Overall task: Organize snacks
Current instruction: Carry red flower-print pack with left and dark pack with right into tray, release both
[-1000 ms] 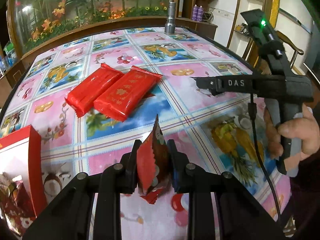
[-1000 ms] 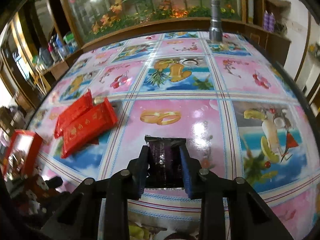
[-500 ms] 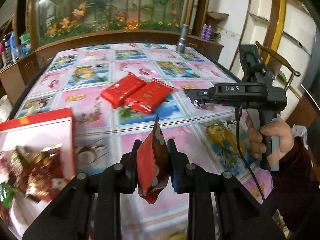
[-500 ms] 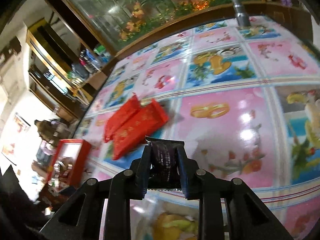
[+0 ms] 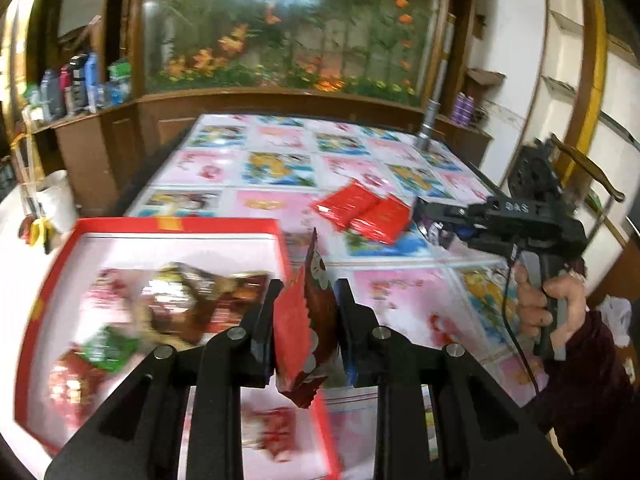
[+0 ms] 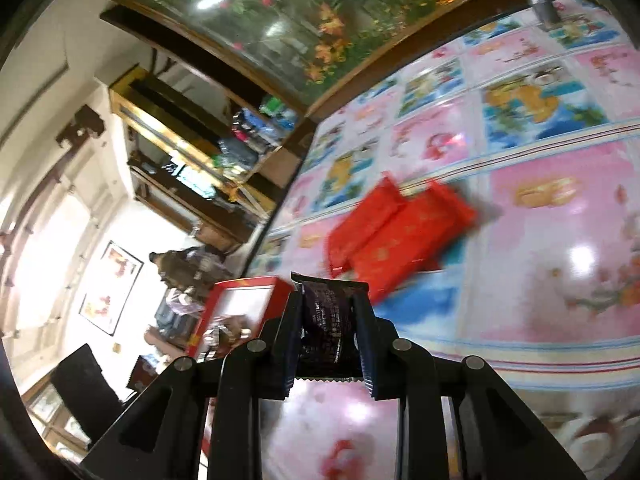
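Comparing with a second ago, the red box (image 5: 168, 228) is now being seen almost whole at the near left corner of the table (image 5: 408, 292), where only its edge was showing before. A red snack packet (image 5: 304, 320) is being clamped upright by the left gripper (image 5: 306, 312), its jaws together on it, and the packet is being held over the box's right rim. A dark purple snack packet (image 6: 330, 320) is being gripped by the right gripper (image 6: 328, 322); its jaws have just been closing a little on the packet between them. The right wrist view is being seen turned and tilted, so the box (image 6: 244, 300) is now showing beside the left finger, where a second ago it lay at the far left of that view. The two red bars (image 5: 364, 212) are being left side by side, touching, near the middle of the table, unchanged. The packets inside the box are being blurred too much to be told apart. The right hand (image 5: 548, 304) is being seen on the handle, its sleeve cut off by the frame.
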Motion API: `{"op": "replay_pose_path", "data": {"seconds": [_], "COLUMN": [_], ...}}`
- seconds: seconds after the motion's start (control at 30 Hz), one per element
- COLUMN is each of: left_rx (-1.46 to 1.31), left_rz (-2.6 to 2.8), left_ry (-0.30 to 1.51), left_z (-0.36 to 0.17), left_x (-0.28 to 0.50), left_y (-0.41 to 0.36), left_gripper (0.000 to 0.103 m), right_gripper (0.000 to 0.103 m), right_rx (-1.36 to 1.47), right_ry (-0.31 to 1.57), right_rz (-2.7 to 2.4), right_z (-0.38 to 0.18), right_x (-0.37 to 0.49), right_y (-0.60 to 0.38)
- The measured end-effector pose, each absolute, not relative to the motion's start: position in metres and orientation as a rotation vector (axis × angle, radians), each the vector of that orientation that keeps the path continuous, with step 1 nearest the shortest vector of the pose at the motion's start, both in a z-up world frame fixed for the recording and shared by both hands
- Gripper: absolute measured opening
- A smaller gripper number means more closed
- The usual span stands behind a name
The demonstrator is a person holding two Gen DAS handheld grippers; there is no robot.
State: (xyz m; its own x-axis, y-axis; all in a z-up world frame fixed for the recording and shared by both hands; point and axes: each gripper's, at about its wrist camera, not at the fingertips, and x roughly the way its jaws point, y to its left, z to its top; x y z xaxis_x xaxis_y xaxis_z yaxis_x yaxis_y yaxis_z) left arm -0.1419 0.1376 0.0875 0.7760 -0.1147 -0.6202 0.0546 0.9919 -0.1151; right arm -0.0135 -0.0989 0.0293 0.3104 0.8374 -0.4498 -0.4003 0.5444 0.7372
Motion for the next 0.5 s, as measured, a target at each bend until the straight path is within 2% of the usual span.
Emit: {"op": "replay_pose_path", "data": {"seconds": [0.5], "left_rx": [-0.16], "left_rz": [0.143], "left_ry": [0.651], "left_z": [0.078], "left_x": [-0.167], "left_y": [0.222], "left_gripper": [0.023], "right_gripper": [0.025], "right_rx": [0.569], "right_ry": [0.982], "right_rz": [1.228], "right_z": [0.034], "right_x": [-0.057], "right_y": [0.068]}}
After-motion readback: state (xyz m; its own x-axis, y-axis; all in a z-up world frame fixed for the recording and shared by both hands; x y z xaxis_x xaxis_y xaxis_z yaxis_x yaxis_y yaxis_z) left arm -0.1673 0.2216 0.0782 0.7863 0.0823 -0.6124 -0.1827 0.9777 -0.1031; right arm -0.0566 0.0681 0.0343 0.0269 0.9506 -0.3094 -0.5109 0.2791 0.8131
